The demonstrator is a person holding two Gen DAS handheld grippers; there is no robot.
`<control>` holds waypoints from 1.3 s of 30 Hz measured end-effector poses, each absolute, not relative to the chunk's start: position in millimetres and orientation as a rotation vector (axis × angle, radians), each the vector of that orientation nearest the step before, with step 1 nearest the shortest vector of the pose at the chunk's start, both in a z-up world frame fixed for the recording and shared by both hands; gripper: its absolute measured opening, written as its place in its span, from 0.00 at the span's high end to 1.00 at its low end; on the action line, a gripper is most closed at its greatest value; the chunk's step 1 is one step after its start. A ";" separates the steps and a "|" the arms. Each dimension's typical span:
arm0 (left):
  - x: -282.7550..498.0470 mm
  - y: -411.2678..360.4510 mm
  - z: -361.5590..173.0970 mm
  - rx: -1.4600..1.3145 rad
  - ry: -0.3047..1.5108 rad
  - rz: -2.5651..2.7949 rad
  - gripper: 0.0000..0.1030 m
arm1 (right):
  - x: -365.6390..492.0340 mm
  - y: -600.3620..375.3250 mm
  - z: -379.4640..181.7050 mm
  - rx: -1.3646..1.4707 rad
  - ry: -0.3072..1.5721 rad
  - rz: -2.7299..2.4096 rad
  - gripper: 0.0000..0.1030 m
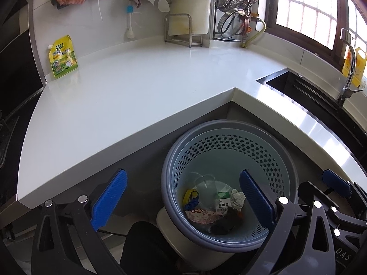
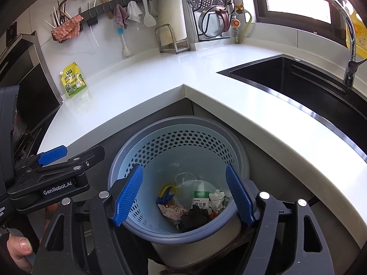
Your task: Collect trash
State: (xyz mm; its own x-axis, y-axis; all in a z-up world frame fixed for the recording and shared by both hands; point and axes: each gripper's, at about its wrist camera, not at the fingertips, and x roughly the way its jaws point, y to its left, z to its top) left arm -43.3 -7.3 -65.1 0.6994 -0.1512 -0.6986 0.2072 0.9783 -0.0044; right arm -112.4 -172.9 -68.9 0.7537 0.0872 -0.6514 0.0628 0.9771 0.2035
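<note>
A blue perforated trash basket (image 1: pixel 273 160) (image 2: pixel 238 151) stands on the floor in the inner corner of the white counter (image 1: pixel 137 91) (image 2: pixel 160 75). Inside it lie a clear plastic cup (image 1: pixel 205 183) (image 2: pixel 184 178), a green-and-white box (image 1: pixel 223 198) (image 2: pixel 200 198), crumpled paper (image 1: pixel 237 198) (image 2: pixel 216 198), a snack wrapper (image 1: pixel 201 215) and a black lump (image 2: pixel 195 216). My left gripper (image 1: pixel 182 175) hangs open over the basket's left half, nothing between its blue pads. My right gripper (image 2: pixel 184 169) is open above the basket's mouth, empty too. A yellow-green spout pouch (image 1: pixel 63 57) (image 2: pixel 74 80) leans against the wall on the counter's far left.
A dark sink (image 1: pixel 298 87) (image 2: pixel 298 84) with a chrome faucet (image 2: pixel 351 45) is set into the counter on the right. A cutting-board stand (image 1: pixel 181 29) and a lid rack (image 1: pixel 236 6) stand at the back. A black stove (image 1: pixel 6 137) borders the left. A thumb (image 2: pixel 21 249) grips the handle.
</note>
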 end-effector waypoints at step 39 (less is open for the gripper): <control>-60.2 -7.2 -58.3 0.105 0.741 -0.187 0.06 | -131.7 -174.1 -62.0 0.223 0.684 -0.024 0.23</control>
State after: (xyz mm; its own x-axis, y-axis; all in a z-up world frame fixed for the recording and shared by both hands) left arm -60.2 -7.2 -58.3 0.7219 -0.1318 -0.6793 0.2057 0.9782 0.0288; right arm -131.7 -174.1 -62.0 0.7757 0.0511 -0.6290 0.0952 0.9758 0.1968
